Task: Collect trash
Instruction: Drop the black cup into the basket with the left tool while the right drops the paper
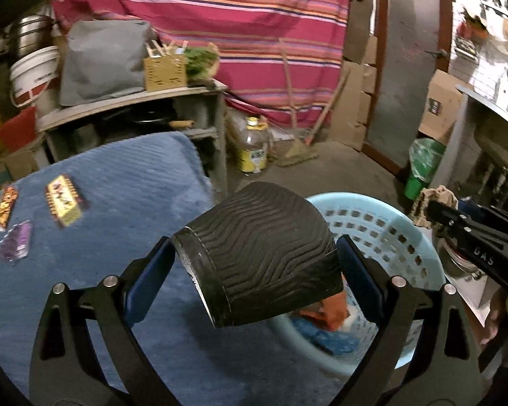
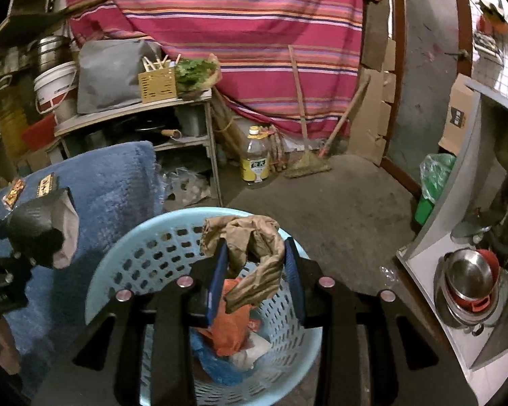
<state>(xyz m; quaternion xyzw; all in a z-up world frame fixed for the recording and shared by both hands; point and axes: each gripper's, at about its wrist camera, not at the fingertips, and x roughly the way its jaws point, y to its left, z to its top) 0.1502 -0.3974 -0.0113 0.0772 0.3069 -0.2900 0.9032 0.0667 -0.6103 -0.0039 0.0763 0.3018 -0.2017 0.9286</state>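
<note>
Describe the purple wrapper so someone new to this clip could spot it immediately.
Start at the blue blanket left of the light-blue basket. Three wrappers lie near its left end; the purple wrapper is the nearest and lowest in the left wrist view. Unlike the orange wrapper and the gold-and-black wrapper beyond it, it is shiny violet.

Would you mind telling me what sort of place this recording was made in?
Probably a cluttered household kitchen or storeroom. Steel pots sit stacked in a low cabinet, a large oil bottle and a broom stand on the bare floor, and a shelf carries a chopstick holder and greens.
</note>
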